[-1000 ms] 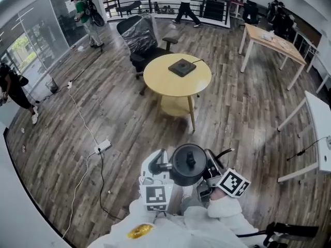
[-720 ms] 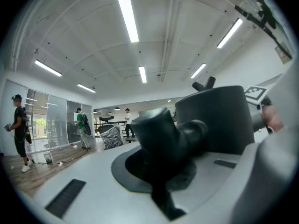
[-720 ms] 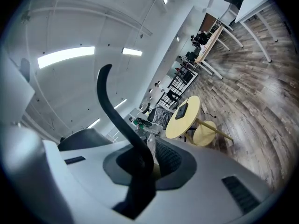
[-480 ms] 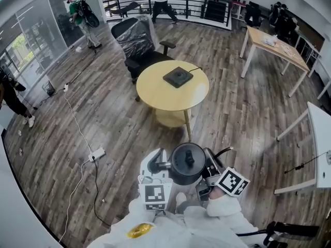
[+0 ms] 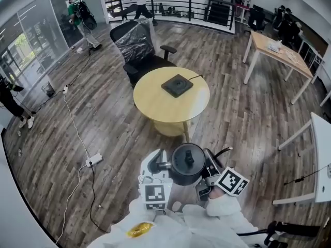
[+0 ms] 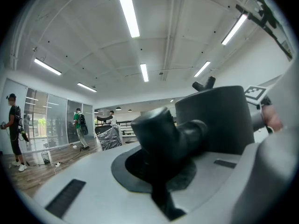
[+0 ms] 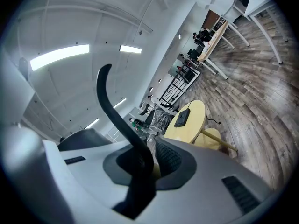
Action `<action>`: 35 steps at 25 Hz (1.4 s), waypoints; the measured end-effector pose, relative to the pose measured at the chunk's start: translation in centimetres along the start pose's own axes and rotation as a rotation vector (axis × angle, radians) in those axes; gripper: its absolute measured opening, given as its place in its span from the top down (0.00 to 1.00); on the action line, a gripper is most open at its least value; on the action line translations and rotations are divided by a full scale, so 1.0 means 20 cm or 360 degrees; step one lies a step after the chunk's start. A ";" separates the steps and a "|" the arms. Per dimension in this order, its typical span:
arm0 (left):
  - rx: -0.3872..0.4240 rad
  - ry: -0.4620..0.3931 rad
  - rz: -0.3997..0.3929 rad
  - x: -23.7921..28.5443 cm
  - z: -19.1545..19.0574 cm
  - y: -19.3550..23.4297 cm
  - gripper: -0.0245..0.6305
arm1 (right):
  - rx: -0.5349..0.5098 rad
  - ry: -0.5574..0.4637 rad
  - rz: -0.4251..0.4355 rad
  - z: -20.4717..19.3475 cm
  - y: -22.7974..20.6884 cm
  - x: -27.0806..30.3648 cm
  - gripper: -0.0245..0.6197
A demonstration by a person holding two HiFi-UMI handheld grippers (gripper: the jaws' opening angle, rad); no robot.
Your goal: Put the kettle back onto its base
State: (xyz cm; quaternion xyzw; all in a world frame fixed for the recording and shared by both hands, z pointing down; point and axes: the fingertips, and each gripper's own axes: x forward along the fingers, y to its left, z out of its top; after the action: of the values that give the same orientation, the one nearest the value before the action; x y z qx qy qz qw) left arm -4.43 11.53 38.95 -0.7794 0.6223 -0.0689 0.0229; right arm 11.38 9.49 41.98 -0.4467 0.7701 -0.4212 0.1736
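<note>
While the kettle (image 5: 187, 163) is up in the air and not on its base (image 5: 177, 85), the job is only part done.

From the head view, the kettle hangs low and close to the person, between the left gripper (image 5: 161, 166) and the right gripper (image 5: 209, 170). The base lies flat on the round table (image 5: 155, 102), well apart from the kettle, with bare floor (image 5: 119, 133) between them. Nothing sits on the base.

From the left gripper view, the jaws pinch the spout (image 6: 161, 134). The dark body of the kettle fills the space just behind it. The grip looks tight.

From the right gripper view, the jaws pinch the thin bent handle (image 7: 112, 101). Past them the table shows far off, with the base on top.

So what is done: the kettle is picked up and held from both sides. What is left, I think: bring it over to the table, hold it above the base, line it up with the middle, set it down flat, then let go with both grippers. I'd say the job is less than half way, since the kettle has a good way to go.
</note>
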 end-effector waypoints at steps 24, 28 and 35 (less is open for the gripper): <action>0.0024 0.0011 -0.0092 0.99 -0.05 0.28 0.96 | 0.0040 -0.0055 -0.0054 0.37 -0.30 0.86 0.86; 0.0030 0.0006 -0.0117 1.24 -0.03 0.40 0.96 | 0.0041 -0.0074 -0.0069 0.47 -0.32 1.11 0.86; 0.0018 0.0011 -0.0121 1.70 -0.02 0.66 0.96 | 0.0047 -0.0068 -0.0069 0.63 -0.35 1.60 0.87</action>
State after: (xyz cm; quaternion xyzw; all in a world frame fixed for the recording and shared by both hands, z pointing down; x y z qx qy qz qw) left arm -9.95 -24.43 40.39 -0.8022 0.5918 -0.0760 0.0224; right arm 5.85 -25.14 43.73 -0.4694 0.7500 -0.4265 0.1876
